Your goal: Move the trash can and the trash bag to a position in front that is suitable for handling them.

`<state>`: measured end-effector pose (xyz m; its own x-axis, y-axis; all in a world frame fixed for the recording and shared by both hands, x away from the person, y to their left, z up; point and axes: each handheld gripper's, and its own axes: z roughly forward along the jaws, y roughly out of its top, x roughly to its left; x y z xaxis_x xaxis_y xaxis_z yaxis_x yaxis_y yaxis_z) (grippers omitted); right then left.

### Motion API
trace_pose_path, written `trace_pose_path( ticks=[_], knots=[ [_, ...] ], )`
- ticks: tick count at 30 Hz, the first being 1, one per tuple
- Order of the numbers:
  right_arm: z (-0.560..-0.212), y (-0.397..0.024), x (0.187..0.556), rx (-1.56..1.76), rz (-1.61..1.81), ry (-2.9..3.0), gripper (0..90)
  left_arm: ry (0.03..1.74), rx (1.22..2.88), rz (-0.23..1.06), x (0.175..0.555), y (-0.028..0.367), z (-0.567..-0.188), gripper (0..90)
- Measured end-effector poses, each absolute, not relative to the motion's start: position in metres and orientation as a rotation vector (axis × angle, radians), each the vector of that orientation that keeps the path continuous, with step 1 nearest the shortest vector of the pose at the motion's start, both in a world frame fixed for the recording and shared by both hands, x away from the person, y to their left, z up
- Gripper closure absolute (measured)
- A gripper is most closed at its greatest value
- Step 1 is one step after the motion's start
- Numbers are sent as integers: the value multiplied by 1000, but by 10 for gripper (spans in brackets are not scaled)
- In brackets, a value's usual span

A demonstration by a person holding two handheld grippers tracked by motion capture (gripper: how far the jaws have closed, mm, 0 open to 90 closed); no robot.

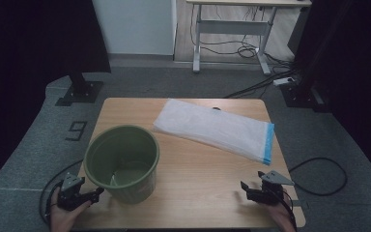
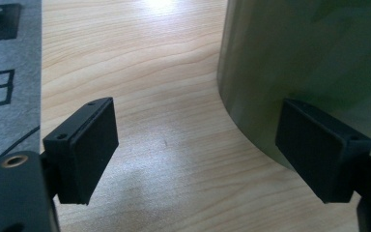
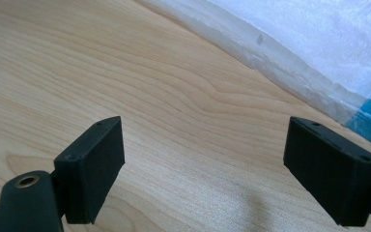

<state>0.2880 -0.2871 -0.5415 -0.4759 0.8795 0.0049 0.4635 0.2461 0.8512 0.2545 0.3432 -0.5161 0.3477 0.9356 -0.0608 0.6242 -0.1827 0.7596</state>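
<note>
Room: grey carpet floor point(image 1: 24, 145) with a taped "9" point(image 1: 77, 130) at left, dark curtains both sides, white desk frame point(image 1: 232, 29) at the back with cables tangled under it.
Surface: light wood surface point(image 1: 198, 169), pretty bare.
Left tool point(image 1: 95, 195): near-left corner, jaws wide, nothing between them, just beside the bucket.
Bucket: green bucket point(image 1: 121, 162) upright, left half.
Bag: clear plastic bag point(image 1: 215, 128) with blue edge lying flat, far right half.
Right tool point(image 1: 251, 186): near-right corner, jaws wide, holding nothing, short of the bag.
</note>
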Motion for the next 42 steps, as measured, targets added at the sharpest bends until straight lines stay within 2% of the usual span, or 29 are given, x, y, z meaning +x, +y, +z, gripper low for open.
trace_pose_path(
  ticks=[14,21,23,33,42],
  knots=[
    [-542,-284,294,1214,1137,2046,157,1177,1916,511,228,353,-501,143],
    [-543,-284,294,1250,1134,2024,170,895,1973,412,234,325,-491,142],
    [-543,-283,294,1247,1138,2025,172,883,1977,410,237,322,-491,117],
    [-544,-277,293,1213,1150,2057,178,841,1989,382,263,291,-489,142],
    [-538,-281,290,1186,1192,2048,188,807,1977,368,298,228,-485,147]
  ],
)
